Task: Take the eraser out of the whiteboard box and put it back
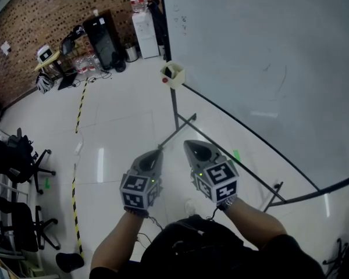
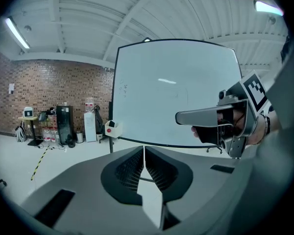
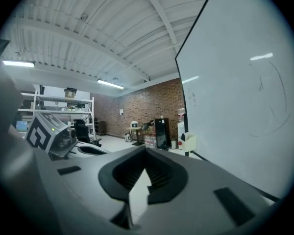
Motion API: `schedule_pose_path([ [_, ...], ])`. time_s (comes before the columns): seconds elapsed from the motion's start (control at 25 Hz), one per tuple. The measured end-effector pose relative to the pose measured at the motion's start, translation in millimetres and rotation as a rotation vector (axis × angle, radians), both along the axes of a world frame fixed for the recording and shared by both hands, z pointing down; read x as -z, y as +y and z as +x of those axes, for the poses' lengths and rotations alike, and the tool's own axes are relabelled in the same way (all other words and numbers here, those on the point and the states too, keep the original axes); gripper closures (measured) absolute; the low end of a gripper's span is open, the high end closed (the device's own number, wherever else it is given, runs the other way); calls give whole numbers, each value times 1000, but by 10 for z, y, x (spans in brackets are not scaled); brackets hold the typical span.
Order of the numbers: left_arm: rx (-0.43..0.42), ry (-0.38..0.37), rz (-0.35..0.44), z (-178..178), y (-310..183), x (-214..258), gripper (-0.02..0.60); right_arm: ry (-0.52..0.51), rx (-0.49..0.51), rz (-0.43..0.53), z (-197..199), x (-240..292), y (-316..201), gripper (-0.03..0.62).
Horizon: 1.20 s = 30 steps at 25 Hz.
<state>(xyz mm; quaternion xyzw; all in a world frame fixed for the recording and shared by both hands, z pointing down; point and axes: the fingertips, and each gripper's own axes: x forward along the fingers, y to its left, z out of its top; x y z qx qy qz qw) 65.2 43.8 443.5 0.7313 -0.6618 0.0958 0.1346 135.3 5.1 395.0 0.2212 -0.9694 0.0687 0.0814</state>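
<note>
The step in hand looks like the approach. The person holds both grippers out low in front of the whiteboard (image 1: 262, 68), well apart from the whiteboard box (image 1: 174, 77), which hangs at the board's far lower corner. The eraser (image 1: 168, 72) seems to be the dark shape in the box's open top (too small to be sure), so nothing is out yet. The left gripper (image 1: 156, 154) has its jaws pressed together on nothing. The right gripper (image 1: 189, 145) is closed but for a sliver, and is also empty. The next move calls for bringing one gripper to the box, parting its jaws, and lowering them around the eraser from above.
</note>
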Motion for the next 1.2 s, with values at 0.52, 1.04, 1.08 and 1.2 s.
schedule_pose_path([
  [0.52, 8, -16, -24, -379, -1018, -46, 581, 14, 7, -33, -349, -130, -991, 568],
  [1.04, 14, 3, -24, -554, -1561, -61, 581, 40, 25, -30, -542, -182, -1423, 568],
  [1.08, 11, 5, -25, -569, -1595, -72, 581, 43, 23, -29, -557, -191, -1450, 568],
  [1.2, -3, 9, -21, -618, -1714, -87, 581, 49, 12, -28, -617, -217, -1550, 568],
])
